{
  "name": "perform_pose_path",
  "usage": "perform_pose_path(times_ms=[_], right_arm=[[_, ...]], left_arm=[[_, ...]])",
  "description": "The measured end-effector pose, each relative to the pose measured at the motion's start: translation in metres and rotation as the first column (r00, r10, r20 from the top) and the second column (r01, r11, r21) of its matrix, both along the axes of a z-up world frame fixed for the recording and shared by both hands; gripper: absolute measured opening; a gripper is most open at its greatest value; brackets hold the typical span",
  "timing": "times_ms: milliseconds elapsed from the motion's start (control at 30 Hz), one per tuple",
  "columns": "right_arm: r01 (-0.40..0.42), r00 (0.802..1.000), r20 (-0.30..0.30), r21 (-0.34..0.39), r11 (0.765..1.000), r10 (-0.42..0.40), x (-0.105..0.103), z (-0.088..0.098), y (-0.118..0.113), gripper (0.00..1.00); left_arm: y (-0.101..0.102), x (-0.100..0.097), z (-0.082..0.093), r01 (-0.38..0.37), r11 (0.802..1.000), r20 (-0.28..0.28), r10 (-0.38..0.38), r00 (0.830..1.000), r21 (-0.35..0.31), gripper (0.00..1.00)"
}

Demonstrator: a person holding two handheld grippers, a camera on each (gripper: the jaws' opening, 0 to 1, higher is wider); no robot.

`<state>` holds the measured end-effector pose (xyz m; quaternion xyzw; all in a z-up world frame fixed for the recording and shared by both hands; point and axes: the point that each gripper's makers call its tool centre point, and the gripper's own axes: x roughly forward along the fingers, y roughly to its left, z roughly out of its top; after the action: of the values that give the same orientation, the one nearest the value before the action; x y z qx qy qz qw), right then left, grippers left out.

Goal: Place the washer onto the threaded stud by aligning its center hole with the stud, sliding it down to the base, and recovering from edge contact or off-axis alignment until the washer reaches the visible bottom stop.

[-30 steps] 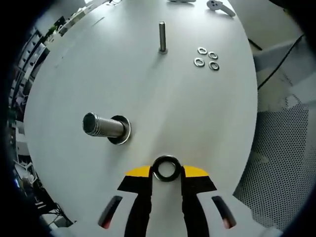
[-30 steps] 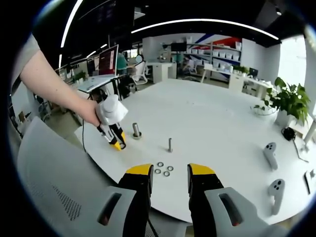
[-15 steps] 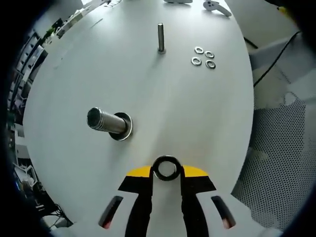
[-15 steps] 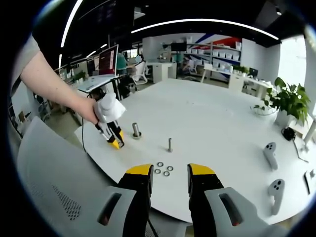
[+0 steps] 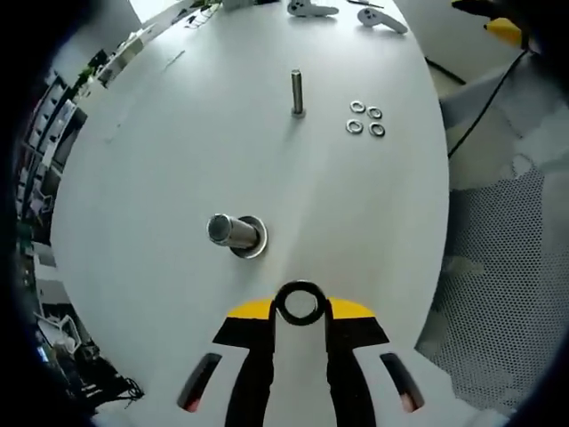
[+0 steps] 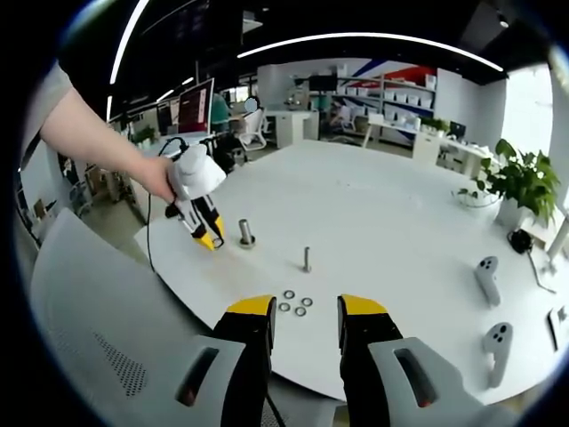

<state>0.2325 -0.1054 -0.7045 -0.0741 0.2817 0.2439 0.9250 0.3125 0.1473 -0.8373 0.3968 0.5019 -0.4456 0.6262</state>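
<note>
Washer (image 5: 300, 303) sits pinched by its rim between the 2 yellow-tipped jaws of the left gripper (image 5: 300, 311), its flat face and open center hole turned toward the camera, so the hole's axis runs forward along the jaws; that edge grip keeps the hole free to pass over a stud. Just ahead stands the thick threaded stud (image 5: 233, 231) on its round base, upright near the table's (image 5: 178, 133) near edge, its long axis pointing up off the surface. Farther in stands a thin stud (image 5: 297, 92), with 4 spare washers (image 5: 365, 120) beside it. The right gripper (image 6: 305, 320) hangs back off the table's edge, jaws parted, empty.
</note>
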Motion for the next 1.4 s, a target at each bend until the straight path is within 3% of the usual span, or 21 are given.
perform_pose_path(times_ms=[167,433,700,1033,1400], right_arm=[[-0.001,1.000,0.001,0.001,1.000,0.001,0.000,0.001,0.000,0.30],[-0.002,1.000,0.001,0.000,1.000,0.002,0.000,0.000,0.000,0.30],[-0.005,1.000,-0.002,0.000,1.000,0.005,0.000,0.000,0.001,0.30],[-0.007,1.000,-0.001,0.000,1.000,0.007,-0.001,0.000,0.001,0.30],[-0.006,1.000,0.000,0.000,1.000,0.006,0.000,0.000,0.001,0.30]], left_arm=[[0.005,0.016,0.015,-0.009,1.000,0.024,0.010,1.000,-0.008,0.19],[-0.007,0.029,0.028,0.013,1.000,0.050,-0.012,0.999,-0.022,0.19],[-0.023,0.028,0.039,0.017,0.999,0.056,-0.014,0.998,-0.051,0.19],[-0.030,0.036,0.041,0.008,0.999,0.059,-0.005,0.998,-0.054,0.19],[-0.039,0.041,0.036,0.045,0.998,0.058,-0.043,0.997,-0.032,0.19]])
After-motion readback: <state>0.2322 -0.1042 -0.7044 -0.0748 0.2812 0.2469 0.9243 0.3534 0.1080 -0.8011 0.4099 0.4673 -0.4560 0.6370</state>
